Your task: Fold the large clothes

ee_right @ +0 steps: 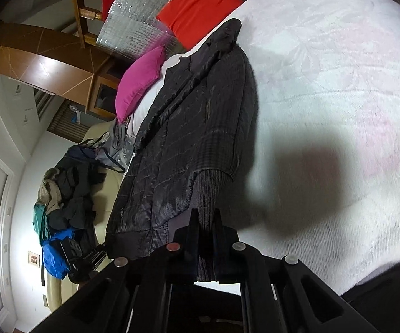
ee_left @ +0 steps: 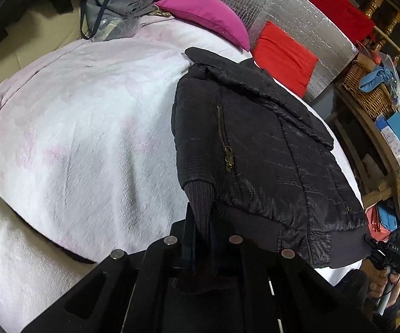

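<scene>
A black quilted jacket (ee_left: 261, 152) lies on the white fleece blanket (ee_left: 89, 111) of a bed, its sleeves folded in over the body. My left gripper (ee_left: 201, 222) is shut on a ribbed knit sleeve cuff (ee_left: 200, 197) at the jacket's hem. In the right wrist view the jacket (ee_right: 189, 138) lies lengthwise, and my right gripper (ee_right: 205, 222) is shut on the other ribbed cuff (ee_right: 208, 191). The right gripper also shows in the left wrist view (ee_left: 388, 252), by the hem's right corner.
A magenta pillow (ee_left: 208, 14) and a red pillow (ee_left: 286, 55) lie at the head of the bed. Folded grey clothes (ee_left: 128, 0) sit beside the magenta pillow. A cluttered wooden shelf with a wicker basket (ee_left: 372, 94) stands right of the bed. A pile of clothes (ee_right: 69, 194) lies on a sofa.
</scene>
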{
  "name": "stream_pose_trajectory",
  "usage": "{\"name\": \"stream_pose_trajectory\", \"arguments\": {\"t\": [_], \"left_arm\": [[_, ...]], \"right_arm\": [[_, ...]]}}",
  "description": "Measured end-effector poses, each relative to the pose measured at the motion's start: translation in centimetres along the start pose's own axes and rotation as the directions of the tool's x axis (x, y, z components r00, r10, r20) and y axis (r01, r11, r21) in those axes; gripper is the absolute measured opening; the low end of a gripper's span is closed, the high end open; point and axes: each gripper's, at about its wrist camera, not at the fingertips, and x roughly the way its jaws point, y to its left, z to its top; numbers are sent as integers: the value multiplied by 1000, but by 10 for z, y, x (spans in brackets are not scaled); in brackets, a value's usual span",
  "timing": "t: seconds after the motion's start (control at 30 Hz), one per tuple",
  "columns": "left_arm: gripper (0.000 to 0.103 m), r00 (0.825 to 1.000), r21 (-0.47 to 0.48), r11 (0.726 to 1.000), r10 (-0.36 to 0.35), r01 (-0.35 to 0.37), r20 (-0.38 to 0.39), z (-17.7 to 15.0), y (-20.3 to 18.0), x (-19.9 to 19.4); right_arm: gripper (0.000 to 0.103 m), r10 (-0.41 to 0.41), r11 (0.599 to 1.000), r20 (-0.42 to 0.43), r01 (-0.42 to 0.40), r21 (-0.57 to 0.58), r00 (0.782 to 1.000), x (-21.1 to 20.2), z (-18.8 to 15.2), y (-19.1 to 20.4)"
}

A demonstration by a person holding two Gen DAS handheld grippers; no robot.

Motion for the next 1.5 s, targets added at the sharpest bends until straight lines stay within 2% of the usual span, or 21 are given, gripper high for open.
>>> {"name": "stream_pose_trajectory", "arguments": {"t": [0.53, 0.7, 0.9, 0.93, 1.07, 1.23, 1.27, 1.3, 1.33, 1.37, 1.4, 1.43, 1.5], "left_arm": [[8, 1000, -15, 1000, 4, -5, -23, 11, 2, 15], [8, 1000, -12, 1000, 9, -9, -30, 7, 7, 16], [8, 998, -30, 999, 32, -34, -59, 8, 16, 37], [8, 998, -35, 999, 29, -31, -60, 8, 16, 40], [8, 998, -56, 998, 10, -13, -60, 9, 20, 43], [17, 998, -107, 994, -17, 10, -61, 8, 30, 44], [21, 998, -115, 993, -16, 9, -55, 7, 31, 43], [28, 999, -118, 993, -11, 6, -41, 8, 31, 41], [37, 1000, -114, 993, -2, 0, -24, 9, 31, 38], [42, 1000, -113, 994, 3, -4, -13, 9, 31, 35], [49, 1000, -113, 994, 3, -3, -6, 10, 31, 34], [49, 1000, -111, 994, -1, 1, -3, 10, 31, 32], [49, 1000, -102, 995, -4, 3, -9, 10, 29, 34]], "right_arm": [[8, -26, 1000, -55, 27, 11, 998, -10, -7, -17], [8, -35, 999, -75, 37, 17, 997, -4, -3, -23], [8, -25, 999, -87, 29, 42, 996, 10, -4, -33], [11, -22, 998, -91, 28, 60, 996, 12, -4, -36], [12, -39, 995, -79, 46, 89, 996, 15, -4, -45], [13, -80, 995, -90, 85, 60, 993, 22, -3, -40], [16, -85, 994, -88, 91, 57, 992, 23, -1, -40], [22, -90, 994, -78, 94, 55, 993, 22, 0, -40], [44, -96, 993, -63, 100, 57, 993, 22, 1, -39], [86, -97, 993, -50, 100, 66, 994, 19, 3, -43], [93, -69, 994, -32, 71, 79, 997, 17, 4, -44], [93, -38, 996, -20, 39, 83, 999, 16, 4, -43], [93, -74, 996, -36, 76, 52, 997, 20, 7, -39]]}}
